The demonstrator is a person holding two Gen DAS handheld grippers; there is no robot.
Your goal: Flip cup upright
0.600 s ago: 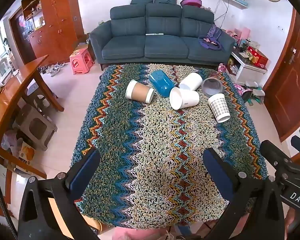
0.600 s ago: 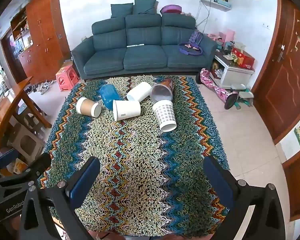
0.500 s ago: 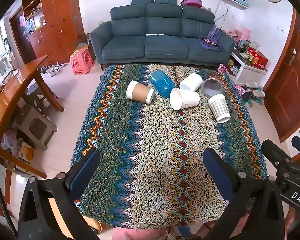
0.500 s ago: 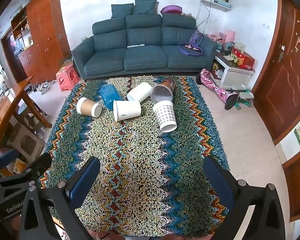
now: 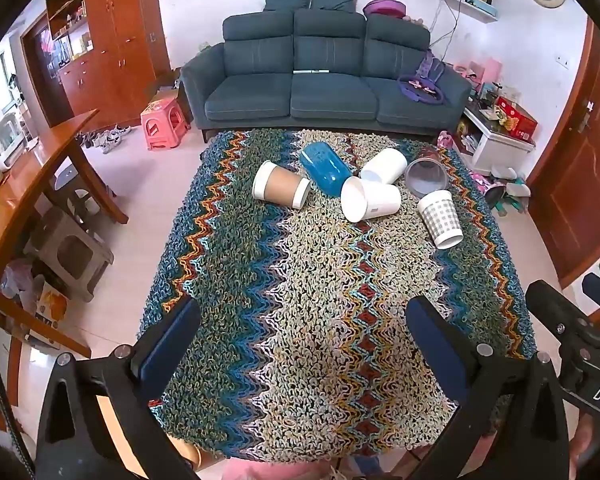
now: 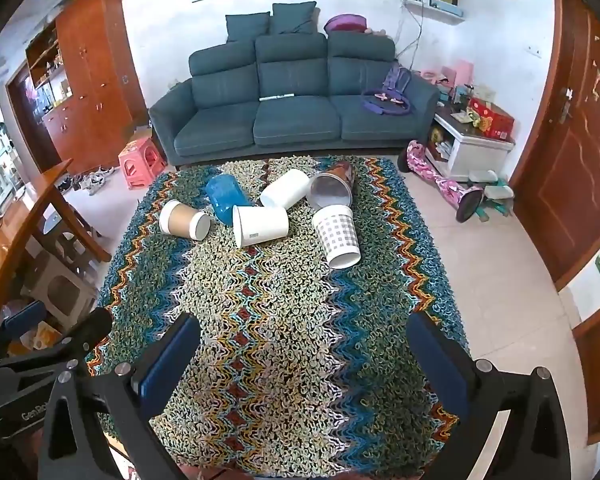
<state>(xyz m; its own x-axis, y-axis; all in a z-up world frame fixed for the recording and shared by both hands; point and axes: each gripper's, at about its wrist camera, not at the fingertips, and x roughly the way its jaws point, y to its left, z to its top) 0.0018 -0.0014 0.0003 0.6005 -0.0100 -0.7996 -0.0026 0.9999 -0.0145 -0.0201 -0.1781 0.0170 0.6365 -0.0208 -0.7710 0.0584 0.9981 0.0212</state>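
Note:
Several cups lie on their sides at the far end of a zigzag-patterned cloth (image 5: 300, 280): a brown paper cup (image 5: 281, 186) (image 6: 184, 220), a blue cup (image 5: 326, 168) (image 6: 225, 198), two white cups (image 5: 370, 200) (image 6: 260, 226), a clear cup with a brown base (image 5: 427, 172) (image 6: 334, 190) and a checked cup (image 5: 441, 220) (image 6: 337, 236). My left gripper (image 5: 300, 344) is open and empty above the near end of the cloth. My right gripper (image 6: 302, 348) is open and empty, beside the left one.
A dark blue sofa (image 5: 324, 80) stands behind the table. A wooden table (image 5: 28, 184) and grey stools (image 5: 70, 248) are at the left, a pink stool (image 5: 164, 122) by the sofa, a white cabinet (image 5: 496, 136) and wooden doors (image 6: 572, 160) at the right.
Both views have shifted slightly; the cups sit a little lower in the frames. No cup has moved and both grippers stay open.

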